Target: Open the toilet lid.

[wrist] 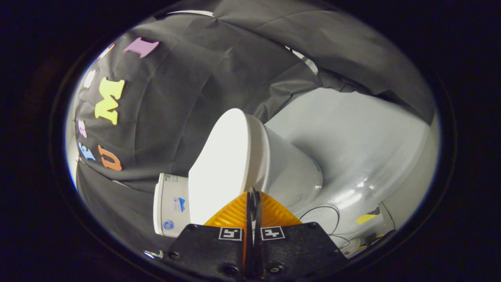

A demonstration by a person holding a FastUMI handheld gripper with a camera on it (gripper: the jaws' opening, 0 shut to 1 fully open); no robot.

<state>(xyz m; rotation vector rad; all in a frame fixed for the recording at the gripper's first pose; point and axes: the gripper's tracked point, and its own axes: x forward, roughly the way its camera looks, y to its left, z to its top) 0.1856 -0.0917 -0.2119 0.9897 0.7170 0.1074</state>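
The view is rolled on its side. A white toilet lies across it, with the lid [221,164] down flat on the seat and bowl [291,174]. The tank [172,205] stands behind the lid, with small stickers on it. My gripper [252,192] is shut, its fingers pressed together with nothing visible between them. The tips sit right at the lid's side rim, where lid and seat meet. Whether they touch the rim I cannot tell.
The white floor [360,133] spreads out beyond the bowl. A thin black cable [325,209] loops on it near the toilet's base, beside a strip of yellow tape [366,218]. Black cloth [203,78] walls in the booth behind the toilet.
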